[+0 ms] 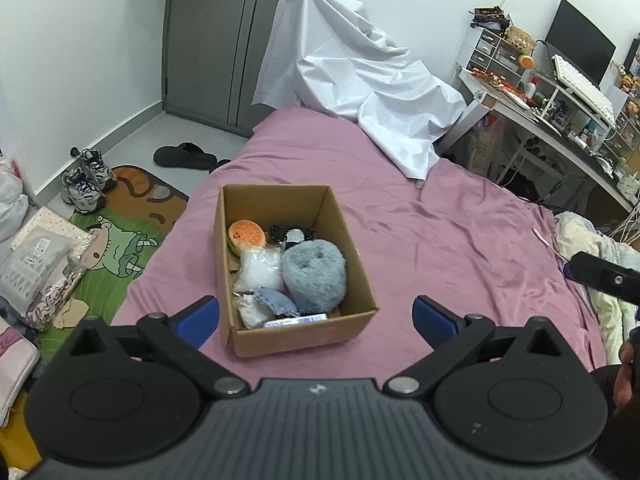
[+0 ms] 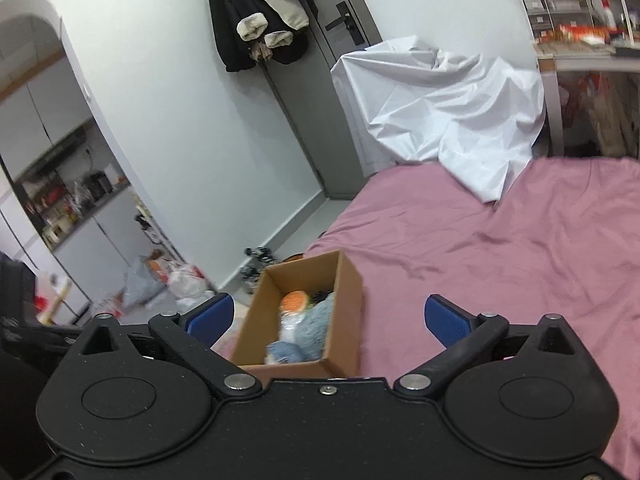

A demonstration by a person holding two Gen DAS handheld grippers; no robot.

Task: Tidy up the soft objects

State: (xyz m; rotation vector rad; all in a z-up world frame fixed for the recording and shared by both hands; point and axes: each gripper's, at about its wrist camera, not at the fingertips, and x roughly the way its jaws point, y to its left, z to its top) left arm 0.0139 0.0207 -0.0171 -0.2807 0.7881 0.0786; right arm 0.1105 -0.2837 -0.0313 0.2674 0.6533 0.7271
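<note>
A cardboard box stands on the pink bed. Inside lie an orange round plush, a fluffy blue-grey roll, a white crinkly bag, a small blue fabric piece and a black-and-white item. My left gripper is open and empty, just before the box's near wall. My right gripper is open and empty above the box; the orange plush and the blue roll show between its fingers. Part of the right gripper body shows at the left view's right edge.
A white sheet is draped at the bed's far end. A cluttered desk stands on the right, crumpled bedding beside it. Shoes, a mat and bags lie on the floor at left. A grey door is behind.
</note>
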